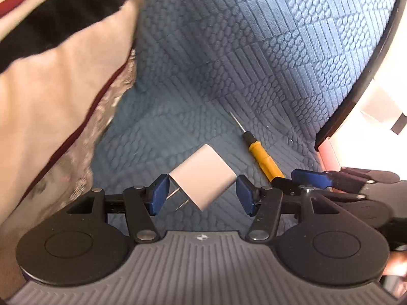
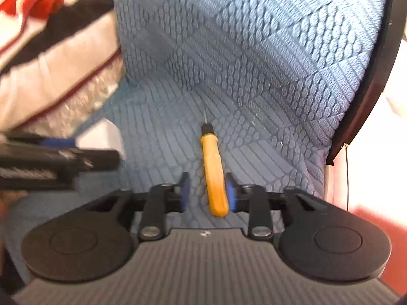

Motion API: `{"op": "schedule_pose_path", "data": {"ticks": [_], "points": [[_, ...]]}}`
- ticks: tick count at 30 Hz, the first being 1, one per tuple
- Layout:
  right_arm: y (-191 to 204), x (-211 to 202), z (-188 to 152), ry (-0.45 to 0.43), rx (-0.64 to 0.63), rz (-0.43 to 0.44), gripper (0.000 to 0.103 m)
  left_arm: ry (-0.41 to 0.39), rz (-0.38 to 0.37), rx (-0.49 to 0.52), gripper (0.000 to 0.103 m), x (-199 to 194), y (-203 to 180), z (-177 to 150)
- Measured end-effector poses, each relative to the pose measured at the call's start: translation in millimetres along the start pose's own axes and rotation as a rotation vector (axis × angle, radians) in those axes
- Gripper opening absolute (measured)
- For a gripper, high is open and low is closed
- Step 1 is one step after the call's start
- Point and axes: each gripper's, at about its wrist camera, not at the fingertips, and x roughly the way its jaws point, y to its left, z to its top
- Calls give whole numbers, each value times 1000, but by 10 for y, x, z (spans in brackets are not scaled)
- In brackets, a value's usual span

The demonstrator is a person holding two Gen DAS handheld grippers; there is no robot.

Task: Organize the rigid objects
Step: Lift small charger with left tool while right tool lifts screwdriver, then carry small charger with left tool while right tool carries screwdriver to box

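Note:
A white plug adapter [image 1: 203, 178] with two metal prongs lies on the blue textured seat, between the blue pads of my left gripper [image 1: 203, 194], which is open around it; its corners come close to both pads. A yellow screwdriver [image 2: 214, 175] with a black collar and thin tip lies between the pads of my right gripper [image 2: 207, 194], which is open, with the right pad close against the handle. The screwdriver [image 1: 263, 156] also shows in the left wrist view, with the right gripper's fingers [image 1: 311, 179] at its handle end. The adapter [image 2: 101, 134] is blurred in the right wrist view.
A striped white, black and red cushion [image 1: 58, 76] with a shiny cover leans on the left. The blue seat back [image 1: 254, 38] rises behind the objects. The chair's dark edge [image 1: 361, 76] runs down the right side, with bright floor beyond.

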Motion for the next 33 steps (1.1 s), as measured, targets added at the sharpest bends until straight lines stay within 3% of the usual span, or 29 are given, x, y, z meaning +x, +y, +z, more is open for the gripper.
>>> {"op": "schedule_pose_path", "data": {"ticks": [5,7,13,25,33], "points": [[26,35,-42,8,-45,-29,31,-1,-4,-14,64,-75,45,-63],[19,38,-52,16,-50,-45,21,-2,-11,-10,64,-96,63,-77],[9,3,-99,24,-12,-24,19,1,-18,2,64,-169,55,-156],[207,-682,-452,-19,-25,-37,18,14,-31,2,64,-400,29,-375],[261,-1094,-789,1,53,-49,16,47,-29,48,64,-436,-173,-589]]}}
